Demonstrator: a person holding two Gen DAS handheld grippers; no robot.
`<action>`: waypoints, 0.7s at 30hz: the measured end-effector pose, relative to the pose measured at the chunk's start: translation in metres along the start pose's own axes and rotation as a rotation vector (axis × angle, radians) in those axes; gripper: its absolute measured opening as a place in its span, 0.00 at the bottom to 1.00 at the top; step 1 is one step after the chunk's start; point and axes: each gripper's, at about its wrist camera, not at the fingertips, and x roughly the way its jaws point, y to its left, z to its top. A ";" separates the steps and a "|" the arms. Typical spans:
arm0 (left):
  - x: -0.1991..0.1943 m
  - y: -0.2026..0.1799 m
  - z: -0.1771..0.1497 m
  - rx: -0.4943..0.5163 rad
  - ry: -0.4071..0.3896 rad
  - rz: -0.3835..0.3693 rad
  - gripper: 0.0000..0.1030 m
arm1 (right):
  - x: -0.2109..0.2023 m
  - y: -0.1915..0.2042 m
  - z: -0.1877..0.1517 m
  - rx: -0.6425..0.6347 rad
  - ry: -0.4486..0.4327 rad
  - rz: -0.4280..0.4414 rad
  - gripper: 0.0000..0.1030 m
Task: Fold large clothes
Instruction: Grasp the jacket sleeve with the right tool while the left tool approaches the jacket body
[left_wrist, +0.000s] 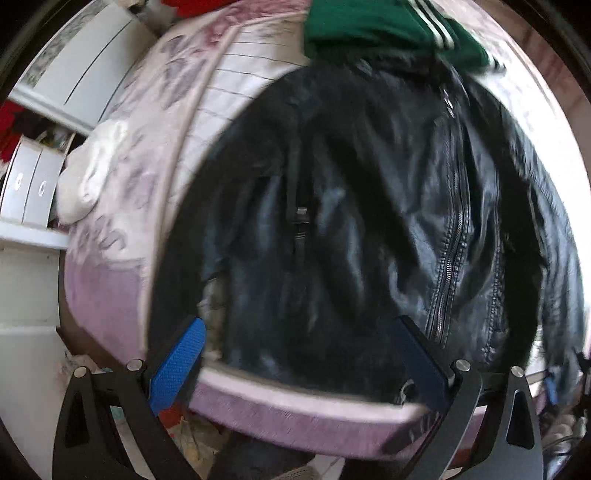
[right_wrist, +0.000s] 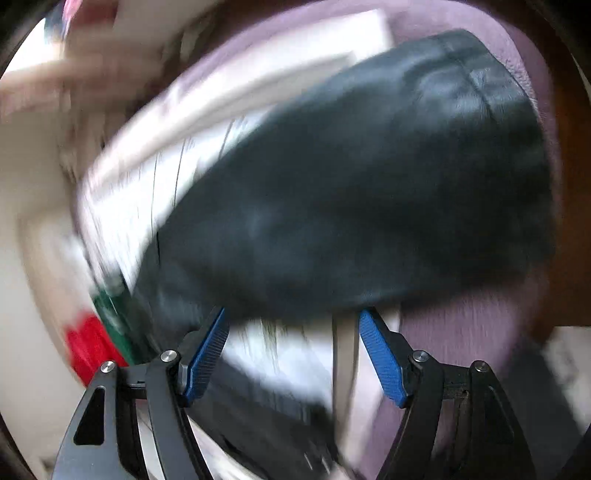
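Observation:
A black leather jacket (left_wrist: 362, 206) lies spread on a pink bed (left_wrist: 110, 295), front up, its zipper (left_wrist: 450, 251) running down the right side. My left gripper (left_wrist: 299, 328) is open and empty, its blue pads just above the jacket's near hem. In the right wrist view, which is blurred by motion, a smooth black part of the jacket (right_wrist: 369, 192) fills the middle. My right gripper (right_wrist: 293, 321) is open and empty at that part's near edge, with nothing between its pads.
A green garment with white stripes (left_wrist: 388, 26) lies past the jacket's collar. A white soft item (left_wrist: 88, 173) sits at the bed's left edge. White shelves with boxes (left_wrist: 29, 184) stand on the left. Green and red cloth (right_wrist: 99, 332) shows at lower left of the right wrist view.

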 end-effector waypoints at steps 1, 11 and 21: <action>0.009 -0.011 0.003 0.016 0.002 0.003 1.00 | 0.003 -0.012 0.004 0.047 -0.039 0.048 0.61; 0.052 -0.076 0.014 0.113 -0.004 -0.046 1.00 | 0.026 -0.033 0.010 -0.029 -0.139 0.115 0.40; 0.066 -0.087 0.024 0.114 -0.023 -0.039 1.00 | 0.056 0.019 0.039 0.084 -0.307 0.188 0.63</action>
